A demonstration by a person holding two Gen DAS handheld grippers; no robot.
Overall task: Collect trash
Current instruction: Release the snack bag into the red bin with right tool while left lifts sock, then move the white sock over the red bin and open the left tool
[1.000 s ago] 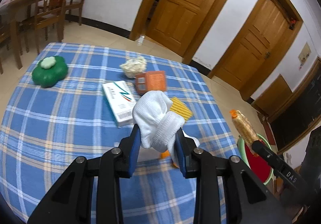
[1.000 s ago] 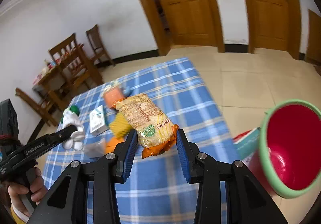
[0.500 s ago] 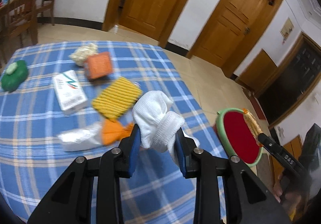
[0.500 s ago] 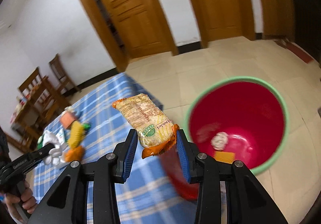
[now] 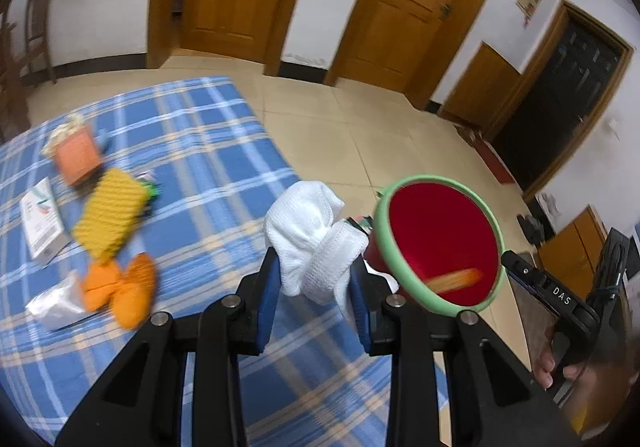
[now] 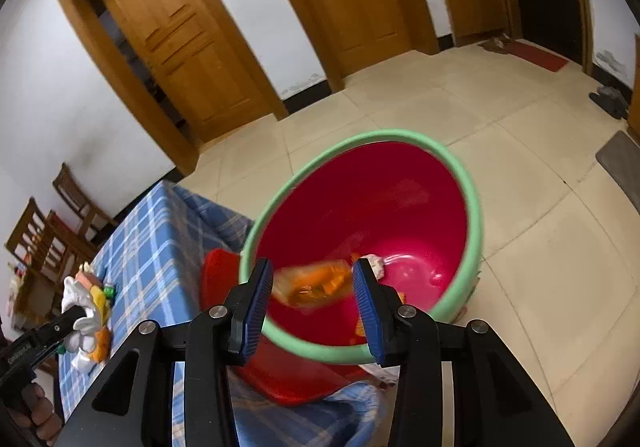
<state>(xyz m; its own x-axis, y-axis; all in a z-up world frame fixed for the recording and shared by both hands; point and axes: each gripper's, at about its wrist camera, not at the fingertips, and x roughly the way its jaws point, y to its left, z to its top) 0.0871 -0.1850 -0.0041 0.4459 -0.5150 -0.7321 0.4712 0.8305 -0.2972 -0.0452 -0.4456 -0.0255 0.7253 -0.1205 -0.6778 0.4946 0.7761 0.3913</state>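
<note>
My left gripper (image 5: 314, 267) is shut on a bundle of white knitted cloth (image 5: 308, 223), held above the near edge of the blue checked table (image 5: 208, 135). It also shows at the left of the right wrist view, as the left gripper (image 6: 76, 313) with the white cloth (image 6: 74, 291). My right gripper (image 6: 312, 271) hangs over the red bin with a green rim (image 6: 400, 135), its jaws opening. The orange and yellow snack packet (image 6: 316, 283) is a blur between and below the pads, free of them. In the left wrist view the snack packet (image 5: 452, 281) is inside the bin (image 5: 424, 179).
On the table lie an orange box (image 5: 78, 155), a yellow knitted piece (image 5: 110, 219), a white carton (image 5: 40, 223) and an orange and silver wrapper (image 5: 120, 291). A white crumpled ball (image 6: 374, 263) lies in the bin. A red stool (image 6: 216, 279) stands beside it. Tiled floor and wooden doors lie beyond.
Both grippers swung from over the table toward the bin. The right gripper's pads parted and the snack packet dropped out into the bin. The left keeps hold of the white cloth.
</note>
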